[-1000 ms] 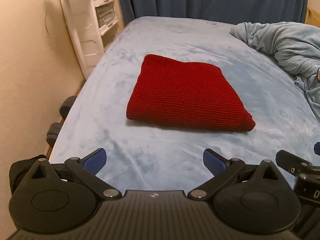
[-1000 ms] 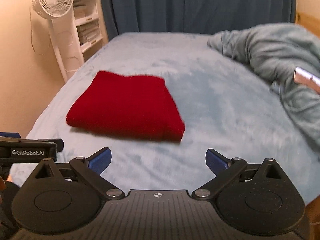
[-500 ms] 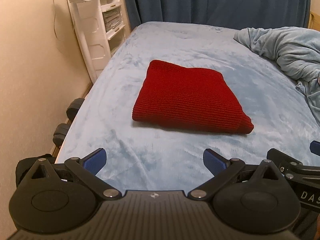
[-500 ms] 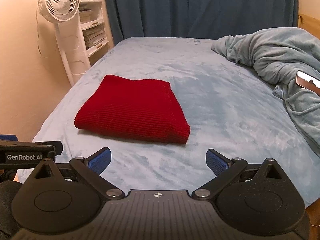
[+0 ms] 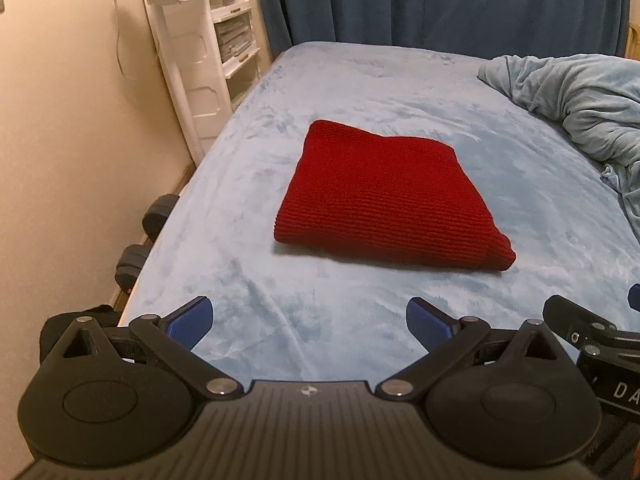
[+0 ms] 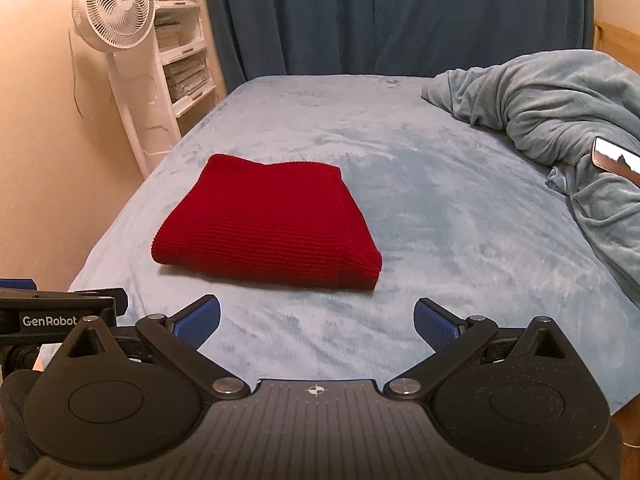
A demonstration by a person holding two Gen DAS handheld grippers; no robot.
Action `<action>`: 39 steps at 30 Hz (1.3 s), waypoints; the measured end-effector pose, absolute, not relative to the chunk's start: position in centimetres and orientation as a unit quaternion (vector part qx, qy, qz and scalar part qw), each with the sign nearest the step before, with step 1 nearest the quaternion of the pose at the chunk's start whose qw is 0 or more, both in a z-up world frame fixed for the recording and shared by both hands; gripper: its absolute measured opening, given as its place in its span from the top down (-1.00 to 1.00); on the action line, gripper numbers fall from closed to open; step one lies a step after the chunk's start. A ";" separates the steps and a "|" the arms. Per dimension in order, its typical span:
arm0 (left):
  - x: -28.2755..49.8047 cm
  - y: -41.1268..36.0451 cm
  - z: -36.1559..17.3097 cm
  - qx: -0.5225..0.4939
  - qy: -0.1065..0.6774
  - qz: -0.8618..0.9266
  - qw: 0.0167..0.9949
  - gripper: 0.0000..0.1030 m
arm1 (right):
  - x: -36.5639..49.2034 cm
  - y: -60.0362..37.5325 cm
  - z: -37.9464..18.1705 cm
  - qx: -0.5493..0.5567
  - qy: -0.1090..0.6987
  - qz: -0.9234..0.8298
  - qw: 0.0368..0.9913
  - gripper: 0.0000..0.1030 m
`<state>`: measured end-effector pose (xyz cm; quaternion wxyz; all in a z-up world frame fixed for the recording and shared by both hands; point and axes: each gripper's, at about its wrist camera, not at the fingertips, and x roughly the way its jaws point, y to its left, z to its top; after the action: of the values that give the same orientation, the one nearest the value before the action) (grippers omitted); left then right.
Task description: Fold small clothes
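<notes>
Red knit garment [image 5: 390,204], folded into a neat rectangle, lies flat on the light blue bed cover [image 5: 360,80], at the centre of the left wrist frame and left of centre in the right wrist frame [image 6: 268,224]. Both tools hang above the near edge of the bed, well apart from the cloth. Along the bottom of its own frame, the left gripper [image 5: 308,318] has its blue pads spread wide with nothing between them, and the right gripper [image 6: 316,320] is spread likewise and empty. A rumpled blue blanket [image 6: 560,112] fills the right side, with a phone [image 6: 616,160] resting on it. A white fan [image 6: 114,12] stands at upper left, before dark blue curtains [image 6: 380,12].
</notes>
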<state>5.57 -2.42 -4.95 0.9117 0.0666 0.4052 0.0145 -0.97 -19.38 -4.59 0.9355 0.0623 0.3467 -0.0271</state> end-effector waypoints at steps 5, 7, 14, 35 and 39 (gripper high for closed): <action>5.5 -2.4 -4.9 0.070 0.409 0.013 0.910 -0.99 | -1.0 -19.2 -4.4 0.062 0.345 -0.023 0.936 -0.98; 5.5 -2.4 -4.9 0.072 0.409 0.013 0.910 -0.99 | -1.1 -19.1 -4.4 0.061 0.346 -0.020 0.936 -0.98; 5.4 -2.4 -4.9 0.075 0.408 0.014 0.910 -0.99 | -1.2 -18.7 -4.5 0.055 0.348 -0.016 0.936 -0.98; 5.4 -2.3 -5.1 0.082 0.407 0.019 0.910 -0.99 | -1.0 -18.5 -4.7 0.051 0.356 -0.017 0.933 -0.98; 5.4 -2.4 -5.1 0.083 0.407 0.019 0.909 -0.99 | -1.0 -18.4 -4.7 0.051 0.356 -0.017 0.933 -0.98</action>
<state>5.41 -2.36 -5.08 0.9093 0.0827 0.4073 0.0195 -1.02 -18.44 -4.70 0.9330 0.0506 0.3558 -0.0171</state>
